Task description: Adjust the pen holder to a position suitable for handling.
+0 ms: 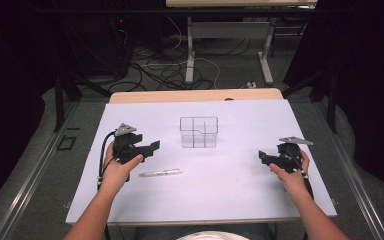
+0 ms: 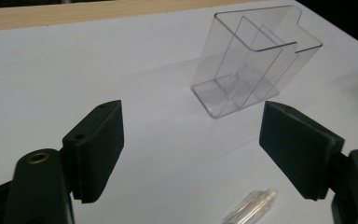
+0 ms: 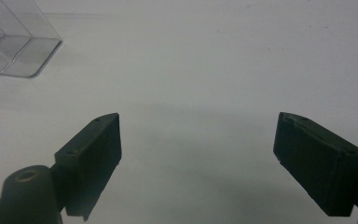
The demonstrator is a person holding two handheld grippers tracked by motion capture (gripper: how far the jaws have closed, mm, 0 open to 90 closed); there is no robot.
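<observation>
Left of the clear plastic organizer (image 1: pixel 198 132), the left gripper (image 1: pixel 153 147) gapes wide, holding nothing. A slim clear pen (image 1: pixel 161 172) lies on the white surface (image 1: pixel 240 190) before the empty, partitioned organizer. Far right, the right gripper (image 1: pixel 261 156) gapes empty.

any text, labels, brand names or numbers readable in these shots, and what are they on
None readable.
Clear organiser: plain transparent plastic, no label or print.
Clear pen: any print on it is too small to tell.
White table cover: blank.
Left gripper and right gripper: plain black jaws, no markings visible.
</observation>
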